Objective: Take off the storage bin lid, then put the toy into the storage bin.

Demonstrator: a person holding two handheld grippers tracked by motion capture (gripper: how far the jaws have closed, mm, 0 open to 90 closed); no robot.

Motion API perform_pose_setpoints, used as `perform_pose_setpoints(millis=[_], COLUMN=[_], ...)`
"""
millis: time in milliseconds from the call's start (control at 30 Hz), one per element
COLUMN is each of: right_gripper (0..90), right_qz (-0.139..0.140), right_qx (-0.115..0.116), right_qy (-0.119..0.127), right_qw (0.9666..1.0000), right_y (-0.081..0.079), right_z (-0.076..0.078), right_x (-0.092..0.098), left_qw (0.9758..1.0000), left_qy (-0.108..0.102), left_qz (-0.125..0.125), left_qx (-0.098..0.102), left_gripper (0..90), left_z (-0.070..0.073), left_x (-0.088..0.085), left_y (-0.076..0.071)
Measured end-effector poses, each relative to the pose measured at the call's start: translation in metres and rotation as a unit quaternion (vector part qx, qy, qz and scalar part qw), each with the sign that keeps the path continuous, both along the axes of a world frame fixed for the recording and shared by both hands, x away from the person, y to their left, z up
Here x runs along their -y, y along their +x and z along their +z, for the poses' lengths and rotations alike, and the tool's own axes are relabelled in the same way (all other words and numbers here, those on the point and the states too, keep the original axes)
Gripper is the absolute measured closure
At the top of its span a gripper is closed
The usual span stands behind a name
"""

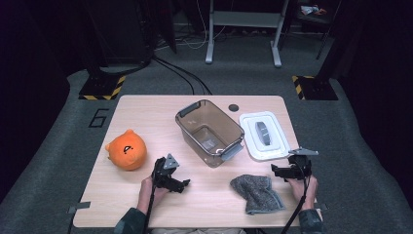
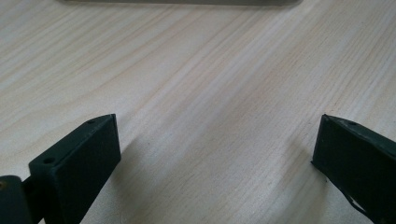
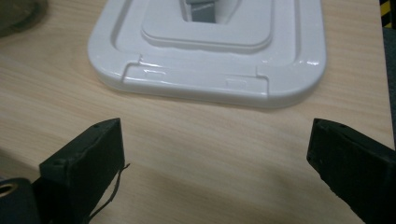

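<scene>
Right now your right gripper (image 3: 215, 154), jaws wide apart and empty, faces the white plastic lid (image 3: 205, 60) lying flat on the wooden worktop (image 3: 196, 158) right of the clear bin (image 1: 209, 131): probably light, stiff, slick, so pinch its rounded near rim; left gripper (image 2: 212, 154) likewise gapes empty.

A large dark numeral "6" (image 1: 99, 118) is marked on the grey floor (image 1: 58, 146), just beyond the far left corner of the counter (image 1: 146, 105). Nothing else carries writing that can be read.
</scene>
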State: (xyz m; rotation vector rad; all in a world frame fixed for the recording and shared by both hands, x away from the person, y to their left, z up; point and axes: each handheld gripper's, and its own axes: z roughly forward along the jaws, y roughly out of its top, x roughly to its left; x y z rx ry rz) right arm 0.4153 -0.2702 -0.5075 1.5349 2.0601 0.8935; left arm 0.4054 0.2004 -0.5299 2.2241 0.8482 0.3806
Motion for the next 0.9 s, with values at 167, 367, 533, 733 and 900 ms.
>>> perform_pose_setpoints(millis=[167, 367, 533, 733, 900], right_gripper=[2.9, 2.8, 0.9, 0.0, 0.0], right_qz=[-0.005, -0.009, -0.008, -0.009, -0.011], right_qx=[-0.011, 0.001, 0.011, 0.014, 0.016], right_qy=[0.000, -0.011, -0.016, -0.017, -0.019], right_qw=[0.9999, 0.9999, 0.9998, 0.9997, 0.9996], right_y=[-0.002, -0.004, -0.005, -0.005, -0.006], right_z=[-0.015, -0.018, -0.021, -0.022, -0.022], right_x=[0.006, 0.005, 0.003, 0.003, 0.001], left_qw=[1.0000, 1.0000, 1.0000, 1.0000, 0.9998], left_qy=[-0.001, -0.002, -0.005, -0.002, -0.002], left_qz=[0.000, 0.001, 0.001, 0.003, 0.020], left_qx=[0.000, 0.000, -0.001, 0.000, -0.001], left_gripper=[0.4, 0.4, 0.4, 0.3, 0.4], left_z=[0.000, 0.000, -0.001, 0.000, 0.000], left_x=[0.000, 0.000, 0.000, 0.000, -0.008], left_y=[0.000, 0.000, 0.000, 0.000, -0.001])
